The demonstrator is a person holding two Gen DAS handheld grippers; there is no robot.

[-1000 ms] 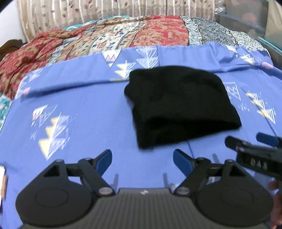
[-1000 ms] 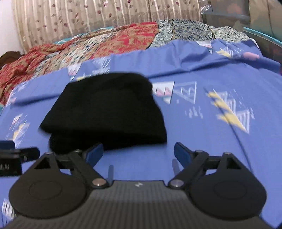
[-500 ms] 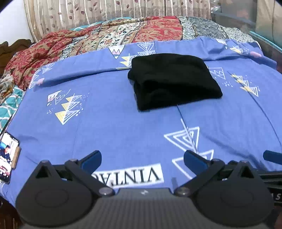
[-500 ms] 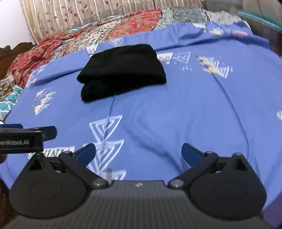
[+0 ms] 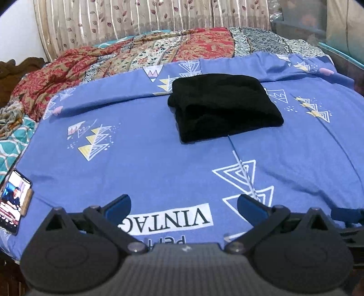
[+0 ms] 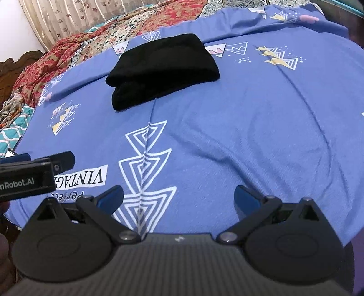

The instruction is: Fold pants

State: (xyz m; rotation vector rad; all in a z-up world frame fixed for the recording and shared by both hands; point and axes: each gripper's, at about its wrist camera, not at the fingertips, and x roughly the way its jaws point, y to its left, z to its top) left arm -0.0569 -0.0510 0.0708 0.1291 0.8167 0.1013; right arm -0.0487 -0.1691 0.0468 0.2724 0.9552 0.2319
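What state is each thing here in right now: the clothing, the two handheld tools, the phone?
Black pants: folded into a compact bundle, lying on the blue bedsheet.
Left tool: open, holding nothing.
Right tool: open, holding nothing.
Phone: screen lit, at the bed's edge.

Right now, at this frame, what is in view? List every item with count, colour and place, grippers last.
pants: one, black, folded into a compact stack, lying mid-bed on the blue sheet, nothing touching it.
blue sheet: one, blue with white and yellow triangle prints and a VINTAGE label, covering the bed.
quilt: one, red and cream floral patchwork, bunched at the far end of the bed.
curtain: one, beige with leaf print, behind the bed.
phone: one, screen lit, at the near left bed edge.
left gripper: black with blue pads, open, empty, near edge.
right gripper: same, open, empty.
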